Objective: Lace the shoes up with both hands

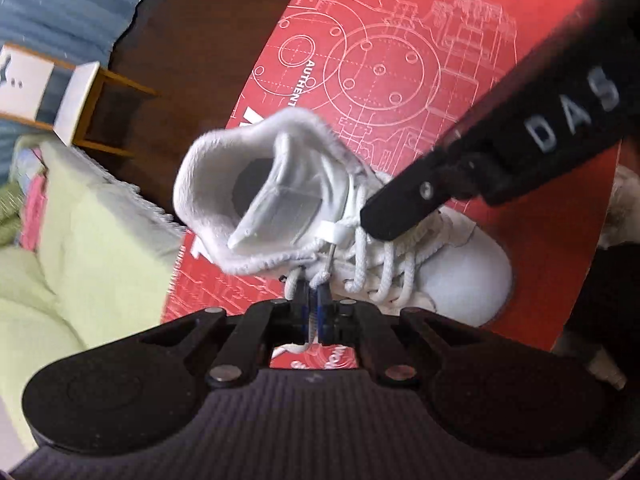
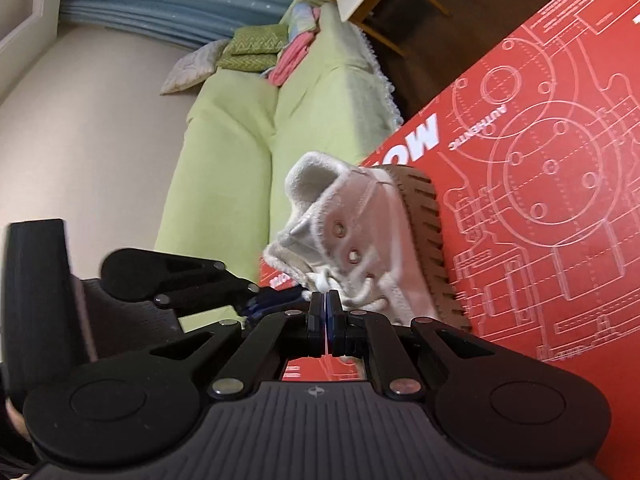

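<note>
White lace [image 1: 320,278] pinched in left fingers [image 1: 314,312]; right fingers [image 2: 326,312] clenched on lace beside shoe [image 2: 360,232].

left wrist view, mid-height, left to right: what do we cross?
Green sofa → white shoe → right gripper finger lying across the laces → red printed board.

Left gripper [image 1: 313,312] jaws pinched together on lace [image 1: 320,280]. Right gripper [image 2: 326,308] jaws pinched together too, thin lace strand between them, left gripper just beside.
</note>
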`<state>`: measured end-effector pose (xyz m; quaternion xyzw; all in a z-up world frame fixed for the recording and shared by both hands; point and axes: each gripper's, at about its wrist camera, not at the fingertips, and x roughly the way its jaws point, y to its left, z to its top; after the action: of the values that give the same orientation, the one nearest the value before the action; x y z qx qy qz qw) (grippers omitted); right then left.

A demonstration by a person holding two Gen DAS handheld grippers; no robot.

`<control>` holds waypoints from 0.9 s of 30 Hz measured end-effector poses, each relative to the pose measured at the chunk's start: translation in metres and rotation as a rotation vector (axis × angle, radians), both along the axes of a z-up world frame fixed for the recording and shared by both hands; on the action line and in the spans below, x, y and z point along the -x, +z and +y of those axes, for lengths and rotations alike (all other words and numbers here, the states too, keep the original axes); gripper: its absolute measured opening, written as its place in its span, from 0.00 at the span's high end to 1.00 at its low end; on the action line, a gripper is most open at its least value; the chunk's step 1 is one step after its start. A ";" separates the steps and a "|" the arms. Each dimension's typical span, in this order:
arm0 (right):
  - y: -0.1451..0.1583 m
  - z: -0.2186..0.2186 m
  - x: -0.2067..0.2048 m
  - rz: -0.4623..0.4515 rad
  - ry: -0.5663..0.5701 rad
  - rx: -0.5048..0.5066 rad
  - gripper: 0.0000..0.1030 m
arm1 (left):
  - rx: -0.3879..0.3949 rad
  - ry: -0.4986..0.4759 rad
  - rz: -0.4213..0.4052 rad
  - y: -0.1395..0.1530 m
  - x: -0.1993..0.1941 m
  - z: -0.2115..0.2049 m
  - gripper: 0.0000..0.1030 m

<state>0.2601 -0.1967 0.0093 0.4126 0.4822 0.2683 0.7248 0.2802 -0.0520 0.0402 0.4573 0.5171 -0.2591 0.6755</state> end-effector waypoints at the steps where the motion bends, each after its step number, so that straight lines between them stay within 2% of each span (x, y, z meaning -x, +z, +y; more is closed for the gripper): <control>1: 0.001 0.004 0.000 -0.004 0.003 0.005 0.92 | 0.011 0.007 0.006 0.001 -0.001 0.002 0.98; 7: 0.003 0.019 -0.004 0.008 -0.039 0.108 0.93 | 0.075 0.051 0.039 0.010 -0.007 0.011 0.98; 10: 0.000 0.021 -0.006 0.041 -0.061 0.102 0.92 | 0.087 0.061 0.058 0.019 -0.007 0.011 0.98; 13: 0.005 0.019 -0.001 0.036 -0.079 0.081 0.89 | 0.164 0.110 0.093 0.035 -0.009 0.017 0.98; 18: 0.003 0.020 0.007 0.052 -0.080 0.089 0.87 | 0.374 0.180 0.120 0.069 -0.027 0.026 0.98; 23: 0.000 0.031 0.010 0.046 -0.081 0.103 0.87 | 0.465 0.075 0.073 0.069 -0.032 0.029 0.98; 27: 0.004 0.041 0.014 -0.008 -0.113 0.114 0.87 | 0.510 0.049 0.085 0.074 -0.043 0.048 0.98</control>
<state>0.2461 -0.1559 0.0135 0.3962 0.4698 0.2005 0.7630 0.3232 -0.0041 0.1142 0.2484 0.4740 -0.3835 0.7527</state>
